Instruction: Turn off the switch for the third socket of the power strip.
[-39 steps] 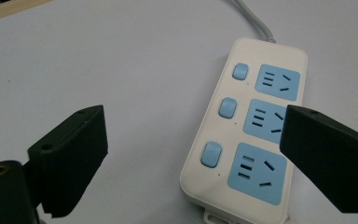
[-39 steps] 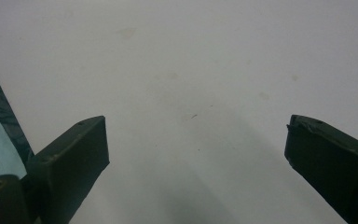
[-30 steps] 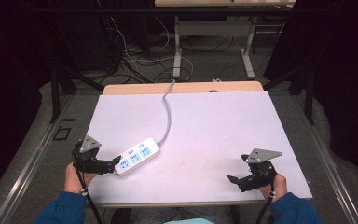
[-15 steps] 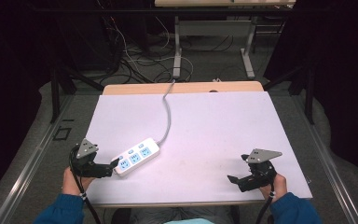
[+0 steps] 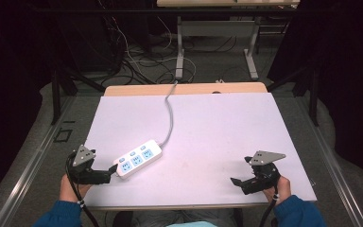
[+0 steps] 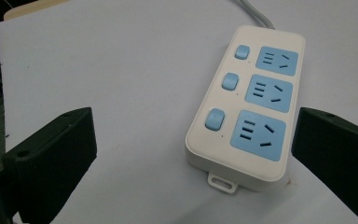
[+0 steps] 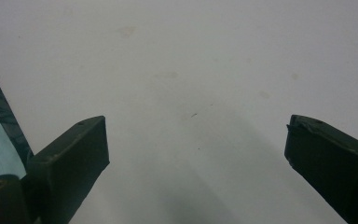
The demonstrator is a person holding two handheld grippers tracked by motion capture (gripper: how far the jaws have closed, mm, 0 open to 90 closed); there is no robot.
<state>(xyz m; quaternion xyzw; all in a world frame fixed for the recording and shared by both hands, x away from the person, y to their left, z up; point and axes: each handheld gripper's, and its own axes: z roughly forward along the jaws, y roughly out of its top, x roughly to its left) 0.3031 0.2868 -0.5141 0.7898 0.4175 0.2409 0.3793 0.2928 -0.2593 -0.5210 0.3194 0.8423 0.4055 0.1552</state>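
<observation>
At the near left corner of the tabletop (image 5: 208,123) my left hand-held gripper (image 5: 109,171) sits with its jaws spread wide and nothing held, the near end of the white power strip (image 5: 139,159) just in front of it. In the left gripper view that strip (image 6: 249,109) lies off-centre, close to one jaw and well apart from the other. I judge that closing from here could nudge the strip sideways or catch only its corner, since it lies at an angle to my approach. Its grey cord (image 5: 170,113) runs back over the far edge, and I expect it would drag or twist the strip if I lifted it. Nothing else lies between me and the strip. Over at the near right, my right hand-held gripper (image 5: 238,182) rests with jaws equally wide and empty, above bare tabletop (image 7: 191,70), well apart from the strip.
</observation>
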